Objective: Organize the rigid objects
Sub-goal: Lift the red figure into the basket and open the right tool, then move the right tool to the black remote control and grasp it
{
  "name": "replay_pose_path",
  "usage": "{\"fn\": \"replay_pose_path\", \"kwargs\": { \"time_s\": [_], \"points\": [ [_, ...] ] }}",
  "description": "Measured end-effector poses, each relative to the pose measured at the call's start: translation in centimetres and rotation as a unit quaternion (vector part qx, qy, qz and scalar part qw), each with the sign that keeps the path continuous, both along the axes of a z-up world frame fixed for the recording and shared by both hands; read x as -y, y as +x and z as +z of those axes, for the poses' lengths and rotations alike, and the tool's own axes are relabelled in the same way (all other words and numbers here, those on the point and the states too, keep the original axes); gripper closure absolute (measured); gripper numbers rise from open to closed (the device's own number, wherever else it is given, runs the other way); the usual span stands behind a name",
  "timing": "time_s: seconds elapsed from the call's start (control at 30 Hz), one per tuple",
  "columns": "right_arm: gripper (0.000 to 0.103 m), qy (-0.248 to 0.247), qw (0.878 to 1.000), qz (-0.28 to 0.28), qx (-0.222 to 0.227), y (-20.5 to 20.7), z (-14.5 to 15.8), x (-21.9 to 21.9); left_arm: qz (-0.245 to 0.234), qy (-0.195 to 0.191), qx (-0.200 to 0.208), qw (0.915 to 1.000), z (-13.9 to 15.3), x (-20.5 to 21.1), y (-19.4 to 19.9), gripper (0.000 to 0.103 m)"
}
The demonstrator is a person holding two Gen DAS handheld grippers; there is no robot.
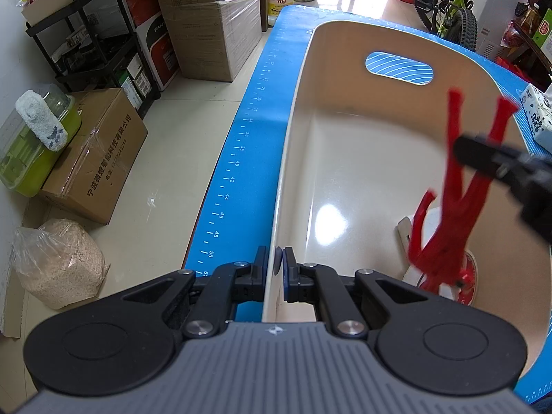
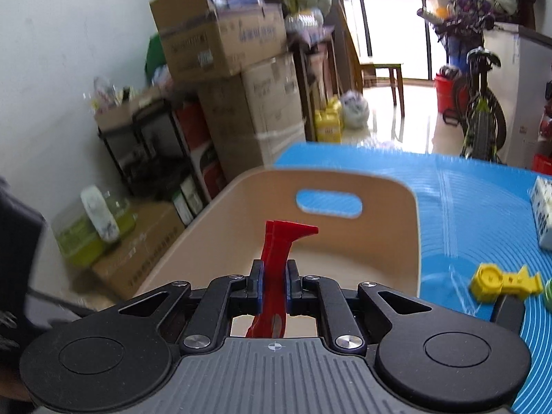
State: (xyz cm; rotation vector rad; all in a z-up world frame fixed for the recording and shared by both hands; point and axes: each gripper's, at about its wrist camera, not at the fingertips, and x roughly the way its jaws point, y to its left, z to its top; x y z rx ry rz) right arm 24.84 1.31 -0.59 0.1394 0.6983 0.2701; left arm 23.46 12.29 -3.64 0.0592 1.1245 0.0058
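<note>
Now our right tool [image 2: 275,284] clamps the red plastic clip [image 2: 276,258] over the beige plastic bin [image 1: 345,158]; our left tool [image 1: 278,269], pinched together, grips the bin's rim. Risk: skewed grip, clip could twist out onto the blue worktop [image 2: 465,214].

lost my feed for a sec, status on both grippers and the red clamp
Left gripper shut on the bin's near rim. Right gripper shut on red clamp, above the beige bin. White item and red-ringed thing already inside; drop path open.
</note>
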Motion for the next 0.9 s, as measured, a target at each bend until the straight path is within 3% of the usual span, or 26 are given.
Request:
{"fn": "replay_pose_path", "kwargs": {
  "time_s": [0.37,0.57,0.77,0.9],
  "points": [
    [0.076,-0.036,0.998,0.005,-0.051,0.4,-2.4,-1.2,0.0,0.0,0.0,1.0,0.0,0.0,0.0,0.094],
    [0.051,-0.02,0.999,0.0,-0.036,-0.4,-1.6,-0.2,0.0,0.0,0.0,1.0,0.0,-0.1,0.0,0.093],
    [0.043,-0.011,1.0,-0.015,0.004,-1.8,0.5,1.5,0.0,-0.001,0.0,1.0,0.0,0.0,0.0,0.093],
    [0.039,-0.036,0.998,-0.031,0.037,-3.3,1.2,3.4,0.0,0.0,0.0,1.0,0.0,0.0,0.0,0.093]
  ]
}}
